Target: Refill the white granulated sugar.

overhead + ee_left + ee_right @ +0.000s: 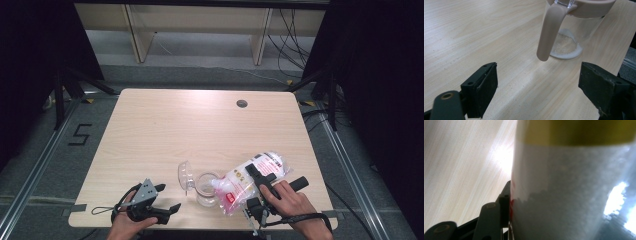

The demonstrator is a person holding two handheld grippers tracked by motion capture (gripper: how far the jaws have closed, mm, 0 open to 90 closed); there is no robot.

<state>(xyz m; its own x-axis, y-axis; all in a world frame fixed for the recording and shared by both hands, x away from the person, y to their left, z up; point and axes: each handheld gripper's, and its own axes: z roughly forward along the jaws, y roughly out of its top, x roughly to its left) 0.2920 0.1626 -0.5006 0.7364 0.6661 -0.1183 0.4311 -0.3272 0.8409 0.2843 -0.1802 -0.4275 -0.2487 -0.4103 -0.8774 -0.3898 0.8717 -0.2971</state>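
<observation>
Even overhead light on the table point(150, 130), surroundings dark. The bag point(574, 190) is blurred close-up, glare at four o'clock.

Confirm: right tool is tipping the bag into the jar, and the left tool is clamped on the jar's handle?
Not quite. The left tool is open and short of the handle, as the left gripper view shows. The rest holds: the right tool tips the bag into the jar.

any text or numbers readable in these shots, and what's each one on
"5": black tape figure on the floor left of the table.
Red and dark print on the bag of white grains held by the right gripper: too small and blurred to read.
</observation>
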